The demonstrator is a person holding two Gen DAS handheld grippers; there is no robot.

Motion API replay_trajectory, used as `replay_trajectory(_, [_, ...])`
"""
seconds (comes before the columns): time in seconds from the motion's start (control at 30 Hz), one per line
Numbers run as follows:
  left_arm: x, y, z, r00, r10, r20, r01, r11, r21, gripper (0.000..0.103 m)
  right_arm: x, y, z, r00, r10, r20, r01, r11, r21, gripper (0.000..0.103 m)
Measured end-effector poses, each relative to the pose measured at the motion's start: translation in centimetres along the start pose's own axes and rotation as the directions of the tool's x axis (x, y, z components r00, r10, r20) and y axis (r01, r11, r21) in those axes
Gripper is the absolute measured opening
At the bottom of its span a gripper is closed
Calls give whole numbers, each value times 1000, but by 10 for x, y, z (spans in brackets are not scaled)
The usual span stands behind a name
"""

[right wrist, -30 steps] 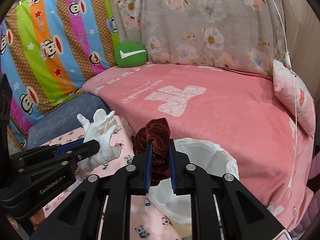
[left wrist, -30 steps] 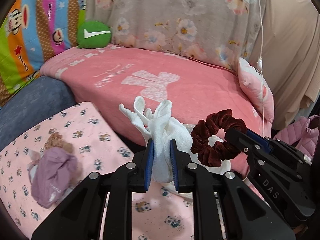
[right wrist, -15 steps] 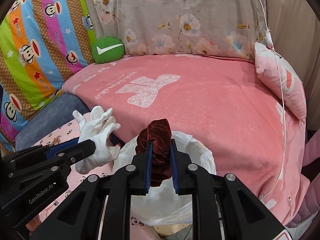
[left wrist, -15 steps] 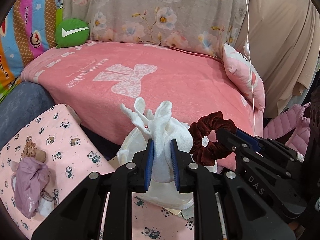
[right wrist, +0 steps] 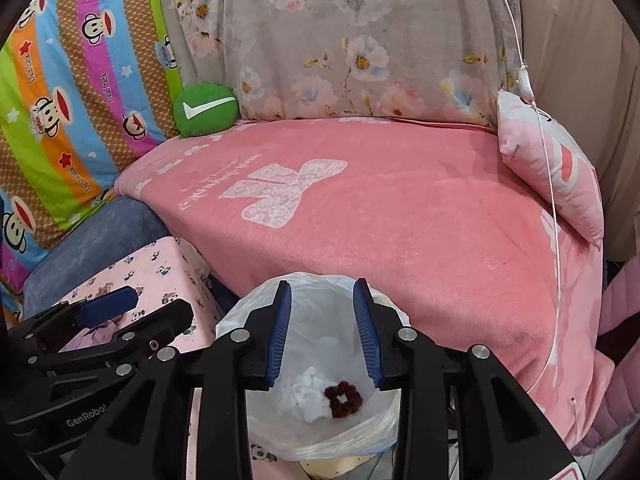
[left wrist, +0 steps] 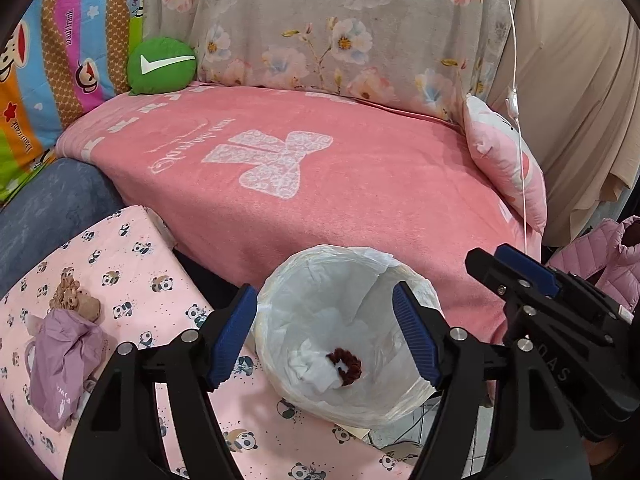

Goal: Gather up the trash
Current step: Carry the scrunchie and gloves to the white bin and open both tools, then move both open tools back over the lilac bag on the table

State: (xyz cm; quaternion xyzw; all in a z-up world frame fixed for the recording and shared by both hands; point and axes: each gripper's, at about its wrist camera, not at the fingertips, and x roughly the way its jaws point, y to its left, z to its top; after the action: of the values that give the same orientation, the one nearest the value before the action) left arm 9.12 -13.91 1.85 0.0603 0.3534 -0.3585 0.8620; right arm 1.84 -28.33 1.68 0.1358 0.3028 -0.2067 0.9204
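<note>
Left wrist view: my left gripper [left wrist: 324, 336], jaws just opened and empty, hangs over the lined bin [left wrist: 404, 396]. The white cloth [left wrist: 310, 368] and maroon scrunchie [left wrist: 347, 366] lie touching at its bottom. A purple bag [left wrist: 64, 360] lies on the panda sheet [left wrist: 132, 264].

Right wrist view: my right gripper [right wrist: 322, 336], jaws also just opened and empty, frames the bin; the scrunchie lies flat, its hole facing up.

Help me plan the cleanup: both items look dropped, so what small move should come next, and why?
Probably swing the left tongs toward the crumpled purple bag on the panda-print cloth. The white glove and maroon scrunchie lie inside the bin liner. Both tongs have just been opening, nothing between them, and the right tongs stand farther from it.
</note>
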Motion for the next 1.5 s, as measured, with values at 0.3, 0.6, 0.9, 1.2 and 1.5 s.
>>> replay_trajectory(0.3, [-10, 12, -4, 999, 33, 15, -32, 999, -21, 67, -7, 12, -5, 1000, 14, 2, -13, 1000, -23, 43])
replay_trajectory(0.6, [-25, 32, -12, 996, 80, 36, -78, 995, -55, 67, -14, 37, -13, 999, 50, -6, -50, 997, -63, 46])
replay_trajectory(0.9, [-42, 66, -31, 990, 139, 32, -134, 984, -113, 71, -17, 70, -28, 995, 96, -28, -98, 990, -103, 50])
replay_trajectory(1.2, [-66, 111, -62, 977, 212, 8, -208, 965, -161, 74, -23, 114, -46, 985, 159, -64, -167, 974, -154, 51])
replay_trajectory(1.5, [-75, 170, -122, 954, 280, -104, -295, 938, -185, 75, -25, 157, -64, 975, 203, -96, -218, 958, -185, 52])
